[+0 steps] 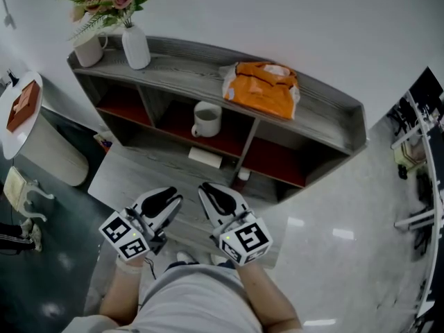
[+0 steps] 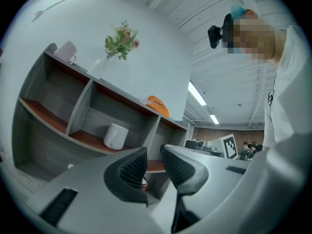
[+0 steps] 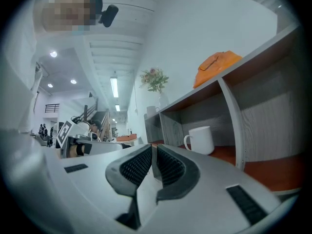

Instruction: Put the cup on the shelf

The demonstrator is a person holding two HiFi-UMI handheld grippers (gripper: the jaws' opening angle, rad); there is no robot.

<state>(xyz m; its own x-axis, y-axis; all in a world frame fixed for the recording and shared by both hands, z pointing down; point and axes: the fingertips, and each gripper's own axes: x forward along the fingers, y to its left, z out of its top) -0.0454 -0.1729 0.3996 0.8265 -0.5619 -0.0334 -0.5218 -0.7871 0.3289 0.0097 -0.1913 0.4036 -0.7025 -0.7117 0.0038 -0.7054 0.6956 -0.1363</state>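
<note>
The white cup (image 1: 206, 120) stands upright on the red-brown board in the middle compartment of the grey shelf (image 1: 182, 69). It also shows in the left gripper view (image 2: 116, 136) and the right gripper view (image 3: 201, 140). Both grippers hang low, close to the person's body and well short of the shelf. My left gripper (image 1: 176, 200) (image 2: 155, 152) holds nothing, with a narrow gap between its pads. My right gripper (image 1: 204, 189) (image 3: 154, 150) is shut, with nothing between its pads. Neither gripper touches the cup.
On the shelf's top board lie an orange bag (image 1: 262, 87), a white vase of flowers (image 1: 135, 46) and a second white mug (image 1: 89, 49). A flat white box (image 1: 205, 157) lies at the foot of the shelf. A round white table (image 1: 21, 109) stands at the left.
</note>
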